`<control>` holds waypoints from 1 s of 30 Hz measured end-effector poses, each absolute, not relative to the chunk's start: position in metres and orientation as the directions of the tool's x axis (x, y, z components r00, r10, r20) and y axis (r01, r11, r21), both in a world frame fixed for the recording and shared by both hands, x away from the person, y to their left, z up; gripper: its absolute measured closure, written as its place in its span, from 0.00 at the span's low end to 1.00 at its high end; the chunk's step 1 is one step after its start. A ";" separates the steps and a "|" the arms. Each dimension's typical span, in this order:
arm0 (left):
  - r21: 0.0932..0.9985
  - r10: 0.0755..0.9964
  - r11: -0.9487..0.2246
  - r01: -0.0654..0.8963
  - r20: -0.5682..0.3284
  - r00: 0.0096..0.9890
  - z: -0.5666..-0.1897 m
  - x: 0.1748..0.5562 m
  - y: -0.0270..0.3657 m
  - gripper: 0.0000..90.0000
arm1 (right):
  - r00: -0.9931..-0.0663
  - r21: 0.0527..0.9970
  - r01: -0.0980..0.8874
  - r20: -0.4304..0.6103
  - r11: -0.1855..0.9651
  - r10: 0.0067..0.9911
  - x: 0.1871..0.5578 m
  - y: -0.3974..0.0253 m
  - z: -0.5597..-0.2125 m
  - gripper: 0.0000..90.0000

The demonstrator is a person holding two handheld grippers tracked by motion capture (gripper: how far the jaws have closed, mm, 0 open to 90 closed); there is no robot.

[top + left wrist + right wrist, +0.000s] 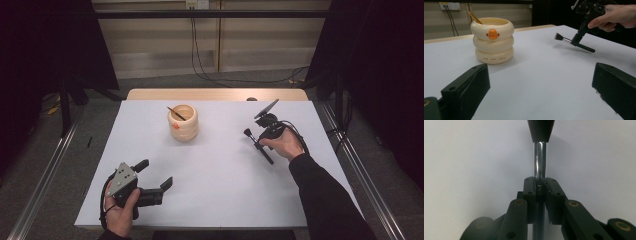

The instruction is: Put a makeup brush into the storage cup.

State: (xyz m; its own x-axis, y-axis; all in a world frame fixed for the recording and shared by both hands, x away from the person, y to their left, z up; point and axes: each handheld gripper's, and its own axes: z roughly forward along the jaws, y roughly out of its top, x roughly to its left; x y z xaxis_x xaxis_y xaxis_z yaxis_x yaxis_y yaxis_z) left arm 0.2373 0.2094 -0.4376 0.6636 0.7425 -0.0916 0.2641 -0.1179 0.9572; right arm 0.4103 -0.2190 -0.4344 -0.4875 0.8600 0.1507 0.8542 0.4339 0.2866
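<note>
- Now the right gripper [258, 141] is pinching a makeup brush [256, 143]. Its two black jaws are pressed tight on the shiny silver part of the brush.
- From the right gripper view, the brush [540, 157] sticks straight out past the jaws, with its dark bristles at the far end.
- From the left gripper view, the brush [574, 42] is held a little above the table, tilted, with its bristles pointing toward the cup.
- A hand [285, 142] holds that gripper over the right part of the white table [220, 200].
- Over on the near left, the left gripper [154, 172] has its jaws spread wide apart, with nothing between them.
- A cream cup [183, 122] shaped like stacked rings stands near the far middle of the table, well apart from both grippers. It has a small orange beak [492, 34] on its side.
- A thin stick [176, 113] leans inside the cup.
</note>
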 end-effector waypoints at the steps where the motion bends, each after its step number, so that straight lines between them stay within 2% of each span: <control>1: 0.958 0.740 -0.112 0.264 -0.097 0.666 -0.438 0.237 0.209 0.02 | -0.481 0.287 0.857 0.150 0.427 0.864 0.410 -0.220 -0.433 0.89; 8: 0.957 0.744 -0.117 0.265 -0.092 0.662 -0.437 0.238 0.209 0.02 | -0.497 0.382 0.826 0.145 0.415 0.855 0.402 -0.226 -0.426 0.89; 16: 0.957 0.747 -0.107 0.269 -0.102 0.657 -0.437 0.238 0.210 0.02 | -0.486 0.446 0.813 0.162 0.376 0.859 0.393 -0.233 -0.417 0.89; 20: 0.957 0.741 -0.101 0.272 -0.110 0.663 -0.438 0.238 0.211 0.02 | -0.515 0.496 0.777 0.151 0.386 0.844 0.387 -0.237 -0.418 0.89; 25: 0.957 0.746 -0.101 0.270 -0.107 0.658 -0.437 0.238 0.211 0.02 | -0.502 0.550 0.764 0.178 0.338 0.846 0.380 -0.243 -0.412 0.89; 30: 0.957 0.747 -0.106 0.271 -0.104 0.657 -0.438 0.238 0.211 0.02 | -0.527 0.627 0.710 0.170 0.321 0.833 0.374 -0.248 -0.406 0.89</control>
State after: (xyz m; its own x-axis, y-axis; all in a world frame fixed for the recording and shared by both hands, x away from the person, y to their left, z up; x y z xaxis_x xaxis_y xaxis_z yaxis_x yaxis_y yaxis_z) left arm 0.2381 0.2105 -0.4375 0.6572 0.7466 -0.1037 0.2708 -0.1056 0.9568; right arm 0.3740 -0.2481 -0.4056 -0.5267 0.8328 0.1702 0.7099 0.3209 0.6270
